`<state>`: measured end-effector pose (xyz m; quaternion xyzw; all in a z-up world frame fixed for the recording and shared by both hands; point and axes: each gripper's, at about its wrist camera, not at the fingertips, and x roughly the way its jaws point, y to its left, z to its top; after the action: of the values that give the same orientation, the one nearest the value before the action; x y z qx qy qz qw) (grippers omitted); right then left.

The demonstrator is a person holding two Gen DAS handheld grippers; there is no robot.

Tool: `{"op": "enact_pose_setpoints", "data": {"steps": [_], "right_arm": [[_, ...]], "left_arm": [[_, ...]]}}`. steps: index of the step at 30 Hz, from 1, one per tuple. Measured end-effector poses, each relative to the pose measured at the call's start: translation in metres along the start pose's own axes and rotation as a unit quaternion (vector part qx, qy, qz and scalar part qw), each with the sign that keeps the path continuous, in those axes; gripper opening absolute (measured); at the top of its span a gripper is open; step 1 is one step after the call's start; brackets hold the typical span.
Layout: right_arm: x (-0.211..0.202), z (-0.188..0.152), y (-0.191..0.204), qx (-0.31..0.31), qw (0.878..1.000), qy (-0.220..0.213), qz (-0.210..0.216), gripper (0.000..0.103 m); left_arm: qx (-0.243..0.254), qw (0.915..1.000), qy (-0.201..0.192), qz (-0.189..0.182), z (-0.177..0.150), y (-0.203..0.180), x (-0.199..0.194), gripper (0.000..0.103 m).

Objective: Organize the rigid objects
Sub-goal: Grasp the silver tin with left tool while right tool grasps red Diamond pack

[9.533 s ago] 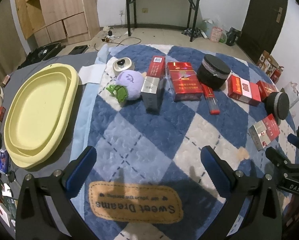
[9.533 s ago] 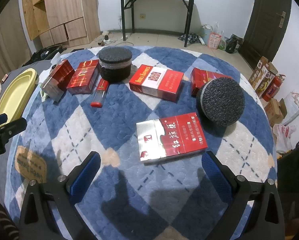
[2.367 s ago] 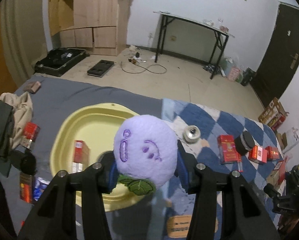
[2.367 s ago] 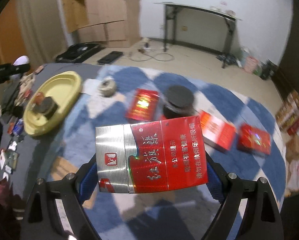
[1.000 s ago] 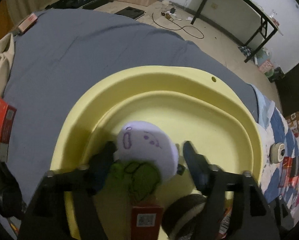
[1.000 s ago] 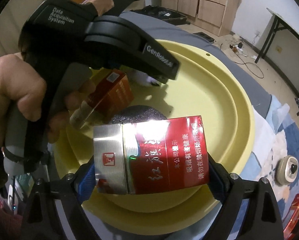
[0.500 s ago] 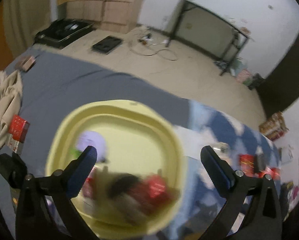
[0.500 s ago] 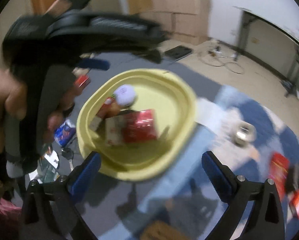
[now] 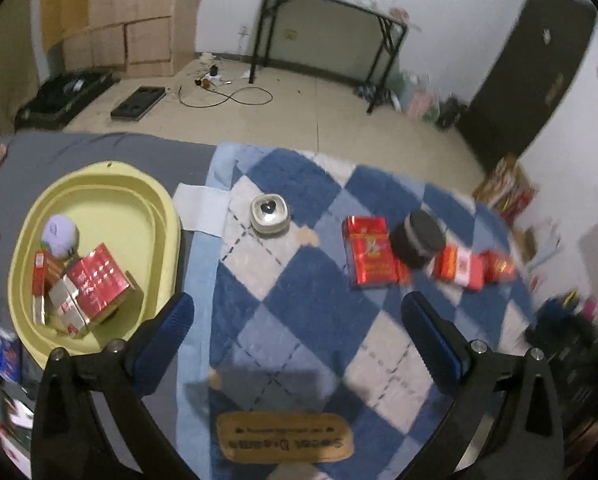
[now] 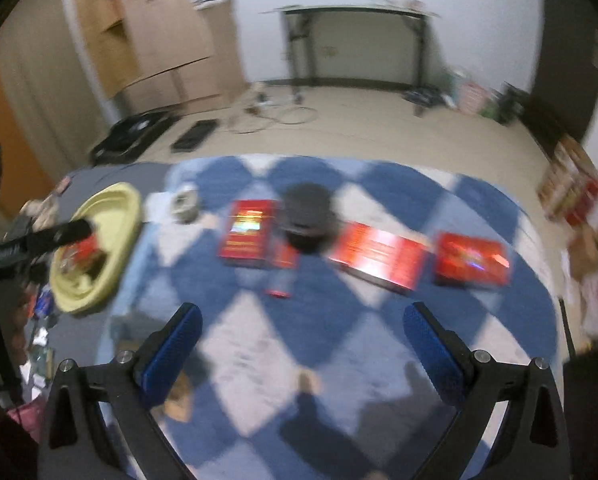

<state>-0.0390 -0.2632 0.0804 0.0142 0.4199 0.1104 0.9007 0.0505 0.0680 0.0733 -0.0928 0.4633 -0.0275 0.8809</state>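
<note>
Left view, my left tool (image 9: 297, 326) gapes wide and empty above the quilt (image 9: 299, 304), yellow tray (image 9: 167, 216) half-filled, red box (image 9: 369, 254) ahead, so I'd square up before closing; right view, blurry, right tool (image 10: 299, 334) equally wide, empty, red boxes (image 10: 379, 256) beyond.

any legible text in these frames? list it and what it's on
"Sweet Dreams", upside down and blurred, on the tan patch of the blue checked rug.
Print on the red packs and on those in the yellow basin: too blurred to read.
Right wrist view: nothing legible.
</note>
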Motion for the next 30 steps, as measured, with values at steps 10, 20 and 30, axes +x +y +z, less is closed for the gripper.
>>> {"op": "enact_pose_setpoints", "data": {"steps": [10, 20, 30], "right_arm": [[0.047, 0.003, -0.087, 0.117, 0.991, 0.013, -0.069, 0.103], [0.139, 0.045, -0.127, 0.138, 0.986, 0.034, -0.091, 0.103], [0.194, 0.049, -0.142, 0.124, 0.986, 0.062, -0.091, 0.103]], "left_arm": [[0.018, 0.9996, -0.003, 0.022, 0.028, 0.002, 0.035, 0.103], [0.035, 0.9986, 0.025, 0.032, 0.046, 0.013, 0.107, 0.103], [0.033, 0.9976, 0.04, 0.046, 0.056, 0.026, 0.165, 0.103]]}}
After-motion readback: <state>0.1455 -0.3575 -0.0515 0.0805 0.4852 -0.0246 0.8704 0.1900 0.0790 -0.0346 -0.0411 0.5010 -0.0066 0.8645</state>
